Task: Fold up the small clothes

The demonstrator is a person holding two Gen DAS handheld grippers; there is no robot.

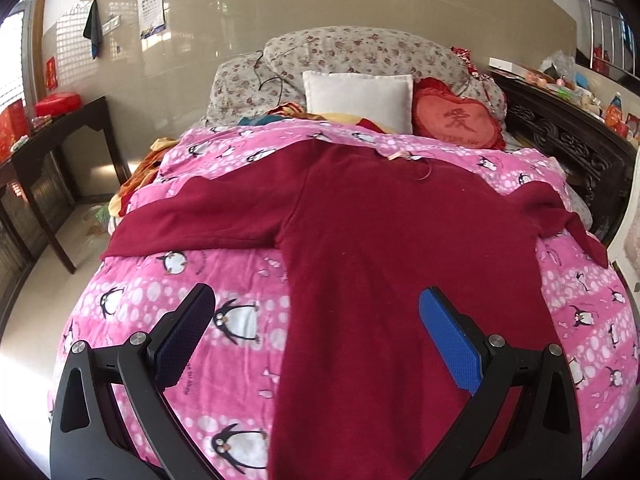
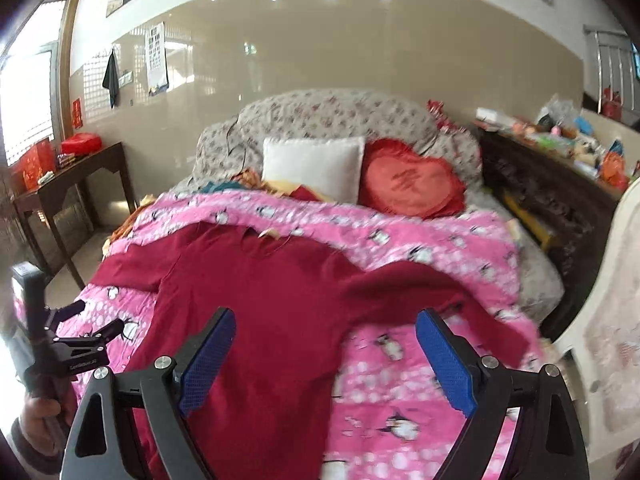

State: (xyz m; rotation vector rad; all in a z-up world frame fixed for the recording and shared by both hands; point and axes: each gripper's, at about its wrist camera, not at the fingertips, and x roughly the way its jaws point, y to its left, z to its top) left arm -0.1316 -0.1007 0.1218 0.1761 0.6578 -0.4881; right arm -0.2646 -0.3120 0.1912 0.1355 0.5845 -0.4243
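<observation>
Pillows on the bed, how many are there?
3: a white pillow in the middle, a red heart pillow to its right, and a big flowery pillow behind both, against the wall. More could be hidden under the pink penguin blanket.

**Open bed surface, crowded edges**

The pink penguin quilt (image 1: 224, 360) lies bare on both sides of the dark red sweater (image 1: 380, 260) — free room along the near edge. Farther back a white pillow (image 1: 358, 98) and red heart cushion (image 1: 456, 122) block the head end. A dark side table (image 1: 60, 140) stands to the left; a carved dark cabinet (image 1: 568, 140) — cluttered on top — hems the right.
</observation>
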